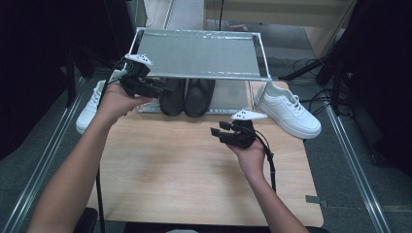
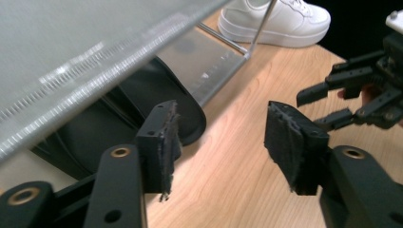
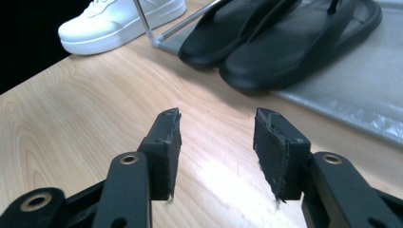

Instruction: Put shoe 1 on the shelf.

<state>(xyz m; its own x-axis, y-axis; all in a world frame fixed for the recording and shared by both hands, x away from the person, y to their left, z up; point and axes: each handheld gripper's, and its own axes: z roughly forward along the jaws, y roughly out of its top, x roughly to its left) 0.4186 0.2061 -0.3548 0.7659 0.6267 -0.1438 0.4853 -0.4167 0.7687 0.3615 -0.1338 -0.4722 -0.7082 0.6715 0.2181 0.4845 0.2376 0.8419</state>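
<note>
Two black sandals [image 1: 172, 97] [image 1: 198, 97] lie side by side on the lower shelf of a metal rack [image 1: 194, 53]. My left gripper [image 1: 167, 91] hovers at the rack's front left, right beside the left sandal [image 2: 142, 95], jaws open and nothing between them [image 2: 221, 142]. My right gripper [image 1: 214, 133] is held over the wooden table [image 1: 194, 170] in front of the rack, open and empty [image 3: 216, 142], pointing toward the sandals [image 3: 228, 28] [image 3: 294, 52]. It also appears in the left gripper view as the right gripper [image 2: 313, 110].
A white sneaker [image 1: 289, 109] stands on the table right of the rack, and another white sneaker [image 1: 90, 109] sits left of it. Thin rack legs [image 3: 142, 19] rise at the shelf's corners. The upper shelf [image 2: 71, 57] overhangs the sandals.
</note>
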